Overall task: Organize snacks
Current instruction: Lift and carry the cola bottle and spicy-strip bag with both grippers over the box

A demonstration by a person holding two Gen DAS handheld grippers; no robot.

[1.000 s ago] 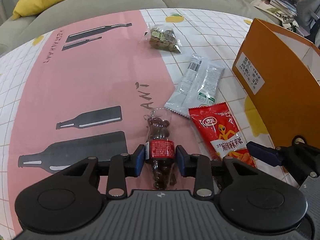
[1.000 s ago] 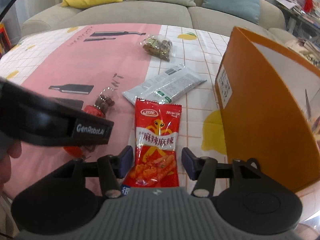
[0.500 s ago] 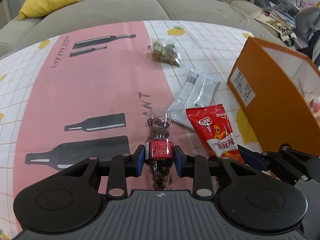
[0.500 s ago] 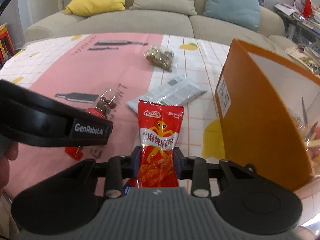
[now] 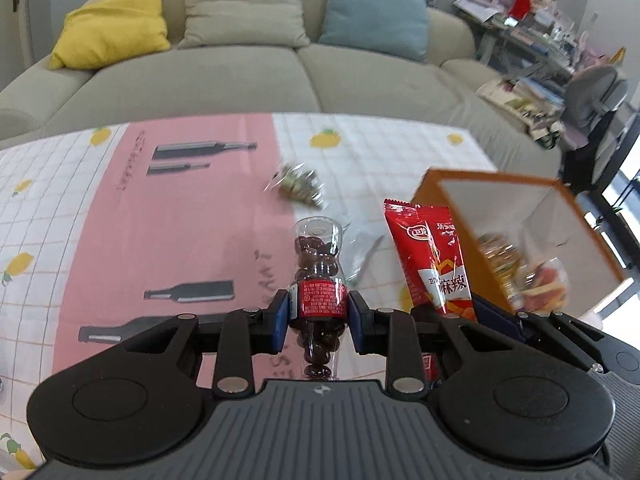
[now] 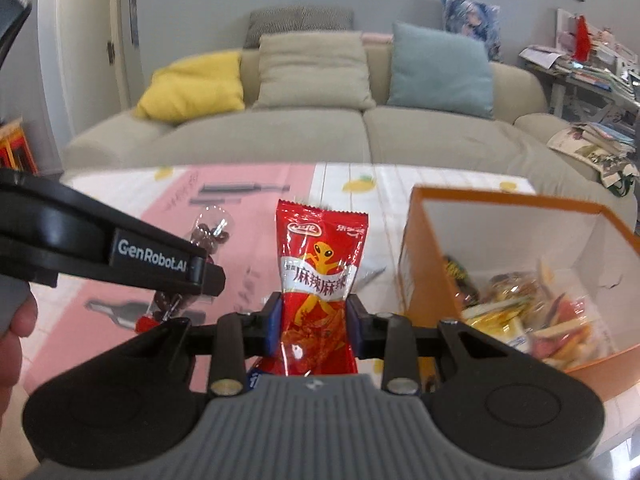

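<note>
Snacks were held in both tongs above the table (image 5: 168, 216): a small clear plastic bottle of dark chocolate beans with a red label (image 5: 318, 280) was clamped in the left tongs (image 5: 318, 318), and a red foil snack packet with an orange alien figure (image 6: 318, 276) was gripped in the right tongs (image 6: 314, 328). An open orange cardboard box (image 6: 416, 264), partly filled with wrapped snacks, stood just right of the right tongs.
</note>
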